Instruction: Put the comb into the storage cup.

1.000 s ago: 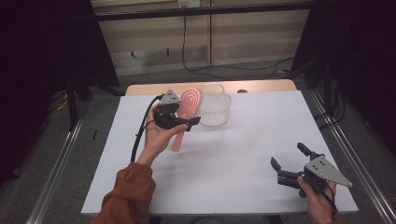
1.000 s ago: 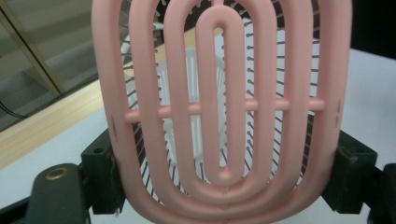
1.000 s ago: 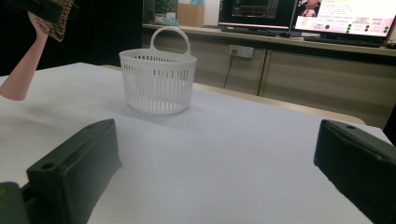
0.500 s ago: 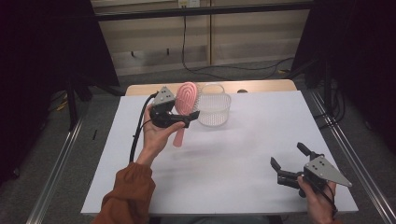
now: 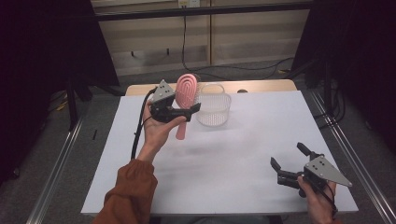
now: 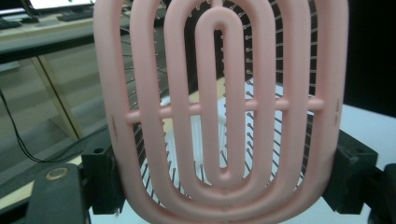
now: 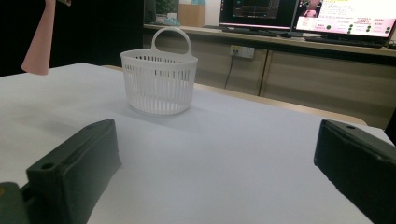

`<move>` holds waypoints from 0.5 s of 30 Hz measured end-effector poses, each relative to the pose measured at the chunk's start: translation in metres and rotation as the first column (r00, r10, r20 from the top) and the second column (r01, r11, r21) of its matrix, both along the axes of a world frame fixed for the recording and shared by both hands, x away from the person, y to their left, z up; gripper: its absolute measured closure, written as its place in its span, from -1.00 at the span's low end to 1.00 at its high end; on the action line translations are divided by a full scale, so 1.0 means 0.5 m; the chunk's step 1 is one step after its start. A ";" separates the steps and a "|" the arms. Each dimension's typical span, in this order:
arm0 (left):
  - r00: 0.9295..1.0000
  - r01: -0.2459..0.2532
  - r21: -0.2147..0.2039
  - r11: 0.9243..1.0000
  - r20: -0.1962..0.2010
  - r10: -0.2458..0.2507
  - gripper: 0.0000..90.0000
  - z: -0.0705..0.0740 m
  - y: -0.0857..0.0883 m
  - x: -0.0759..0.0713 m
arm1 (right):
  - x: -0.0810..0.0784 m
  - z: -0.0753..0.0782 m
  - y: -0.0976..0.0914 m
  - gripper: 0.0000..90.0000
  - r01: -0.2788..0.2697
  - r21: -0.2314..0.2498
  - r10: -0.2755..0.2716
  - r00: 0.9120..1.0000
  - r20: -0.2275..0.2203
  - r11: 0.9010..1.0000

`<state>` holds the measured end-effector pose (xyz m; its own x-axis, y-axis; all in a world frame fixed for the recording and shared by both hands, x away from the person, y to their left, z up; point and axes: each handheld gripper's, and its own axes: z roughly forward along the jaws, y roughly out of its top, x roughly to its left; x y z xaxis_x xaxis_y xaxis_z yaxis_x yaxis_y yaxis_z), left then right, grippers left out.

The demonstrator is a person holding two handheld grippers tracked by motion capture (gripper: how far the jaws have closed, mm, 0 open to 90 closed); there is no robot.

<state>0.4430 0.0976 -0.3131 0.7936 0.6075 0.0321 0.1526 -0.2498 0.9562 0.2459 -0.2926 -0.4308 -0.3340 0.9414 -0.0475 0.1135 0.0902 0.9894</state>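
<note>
Brush (image 5: 186, 98), pink, one only, upright above the table (image 5: 243, 186), clamped at the neck between the left gripper (image 5: 180, 112) jaws, head up, handle hanging down. Basket (image 5: 213, 108), one, white, just beside at three o'clock. Left hand (image 5: 156, 130) raised, palm up. Right gripper (image 5: 292, 161) low at five o'clock, well apart, jaws spread, holding nothing.
</note>
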 end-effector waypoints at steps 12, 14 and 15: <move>1.000 -0.020 -0.036 0.999 0.015 0.021 -0.57 0.027 -0.008 0.026 | 0.000 0.000 0.000 -1.00 -0.002 0.004 0.002 1.000 0.003 1.000; 1.000 -0.029 -0.044 0.999 0.007 0.030 -0.57 0.024 -0.010 0.033 | -0.001 0.000 0.000 -1.00 -0.001 0.002 0.001 1.000 0.003 1.000; 0.999 -0.034 -0.039 0.999 0.008 0.034 -0.57 0.023 -0.012 0.036 | -0.001 0.001 -0.001 -1.00 -0.001 0.001 0.001 1.000 0.005 1.000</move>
